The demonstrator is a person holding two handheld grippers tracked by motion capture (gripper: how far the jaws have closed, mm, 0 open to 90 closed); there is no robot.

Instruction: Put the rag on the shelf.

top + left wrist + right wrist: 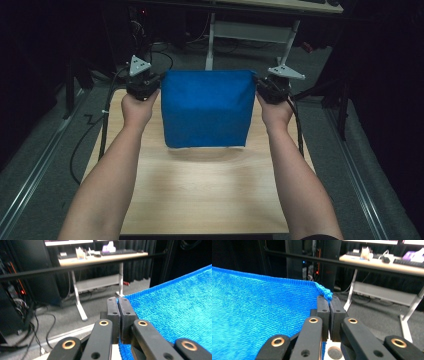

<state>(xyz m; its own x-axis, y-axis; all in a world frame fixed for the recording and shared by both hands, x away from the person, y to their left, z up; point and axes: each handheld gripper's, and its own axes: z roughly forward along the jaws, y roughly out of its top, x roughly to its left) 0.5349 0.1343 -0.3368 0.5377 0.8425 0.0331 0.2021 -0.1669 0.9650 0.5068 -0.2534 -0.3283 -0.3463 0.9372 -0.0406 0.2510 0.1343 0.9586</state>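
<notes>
In the high view, the person's left hand (136,107) reaches in from the near edge and grips the left gripper (150,85) over the far left part of the wooden table (200,200). A grey three-cornered plate (139,65) sits on top of this gripper, and its black cable (85,140) trails down the left side of the table to the grey floor (30,170). In the left gripper view the two black jaws are pressed together on the left corner of a blue cloth (180,305), whose knitted edge runs away to the right from the jaw tips.

The blue cloth (206,107) is stretched between the two grippers over the far middle of the table. Its top edge is held taut and level, and the rest hangs toward the near side, with the lower hem just above or on the wood; which of the two cannot be told. A soft shadow lies on the table beneath it.

To the right, the person's right hand (274,111) holds the right gripper (264,87), which also carries a grey plate (286,73) and a cable running back along the forearm. In the right gripper view the jaws are closed tight on the cloth's right corner (325,293), a small bunched tuft of blue showing just above the jaw tips, while the cloth (262,312) spreads out to the left.

Beyond the table, a desk (387,265) with white legs stands against dark curtains, with small items on its top too blurred to identify.
</notes>
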